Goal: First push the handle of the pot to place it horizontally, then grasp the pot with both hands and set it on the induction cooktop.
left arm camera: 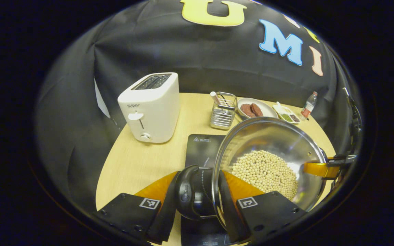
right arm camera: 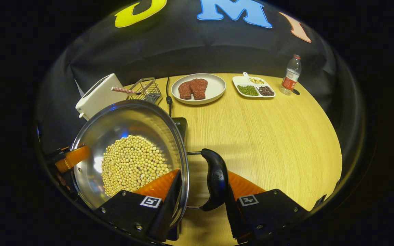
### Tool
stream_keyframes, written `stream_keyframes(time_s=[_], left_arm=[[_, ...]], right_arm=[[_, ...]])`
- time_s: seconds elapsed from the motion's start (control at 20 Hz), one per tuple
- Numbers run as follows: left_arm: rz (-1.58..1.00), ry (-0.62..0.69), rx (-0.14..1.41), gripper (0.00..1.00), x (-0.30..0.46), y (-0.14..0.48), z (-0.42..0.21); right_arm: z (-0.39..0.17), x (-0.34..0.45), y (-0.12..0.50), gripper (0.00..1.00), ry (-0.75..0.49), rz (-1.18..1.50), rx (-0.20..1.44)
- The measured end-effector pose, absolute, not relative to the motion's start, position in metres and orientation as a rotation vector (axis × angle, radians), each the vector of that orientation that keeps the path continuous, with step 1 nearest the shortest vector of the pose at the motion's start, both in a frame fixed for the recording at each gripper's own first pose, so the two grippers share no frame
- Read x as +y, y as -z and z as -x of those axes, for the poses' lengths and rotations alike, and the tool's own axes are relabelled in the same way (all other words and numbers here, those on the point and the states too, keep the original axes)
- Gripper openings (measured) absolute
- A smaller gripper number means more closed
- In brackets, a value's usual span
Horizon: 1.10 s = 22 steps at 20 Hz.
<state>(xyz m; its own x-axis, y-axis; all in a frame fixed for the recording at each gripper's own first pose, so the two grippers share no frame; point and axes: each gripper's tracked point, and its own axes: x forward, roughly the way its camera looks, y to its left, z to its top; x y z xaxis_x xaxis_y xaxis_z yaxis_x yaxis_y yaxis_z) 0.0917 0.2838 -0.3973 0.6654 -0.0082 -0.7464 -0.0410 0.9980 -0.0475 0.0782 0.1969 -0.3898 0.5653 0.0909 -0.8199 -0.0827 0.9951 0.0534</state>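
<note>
We hold the steel pot (left arm camera: 268, 160) by its two side handles, above the black cooktop (left arm camera: 202, 148) at the table's (right arm camera: 268, 136) near edge. The left gripper (left arm camera: 197, 205) clamps one handle (left arm camera: 188, 191); the right gripper (right arm camera: 200, 205) clamps the other (right arm camera: 215, 179). Loaded with loose beans (right arm camera: 132, 164), the pot feels heavy and its steel slick, so we keep it level.

In the right gripper view, bare table (right arm camera: 268, 136) lies open from 12 to 4 o'clock of the pot (right arm camera: 128, 153). Obstacles along the far edge: toaster (right arm camera: 97, 94), wire rack (right arm camera: 145, 89), plate (right arm camera: 214, 92), divided dish (right arm camera: 253, 89), bottle (right arm camera: 291, 77). The cooktop (left arm camera: 202, 148) appears unobstructed.
</note>
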Motion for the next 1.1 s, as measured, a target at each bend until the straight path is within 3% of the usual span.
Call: stream_keyframes(time_s=[0.5,0.9,0.95,1.0,1.1], left_arm=[[0.084,-0.023,0.859,0.65,0.309,0.415,-0.106],[0.062,-0.020,0.830,0.68,0.313,0.413,-0.105],[0.077,-0.021,0.824,0.72,0.312,0.411,-0.103],[0.092,-0.023,0.807,0.70,0.313,0.408,-0.105],[0.123,-0.035,0.775,0.81,0.319,0.400,-0.106]], right_arm=[[-0.098,0.219,0.396,0.67,-0.113,0.013,0.962],[-0.104,0.222,0.397,0.67,-0.140,0.008,0.943],[-0.104,0.222,0.397,0.67,-0.141,0.003,0.938],[-0.105,0.222,0.397,0.67,-0.141,0.002,0.934],[-0.104,0.221,0.397,0.68,-0.138,0.016,0.927]])
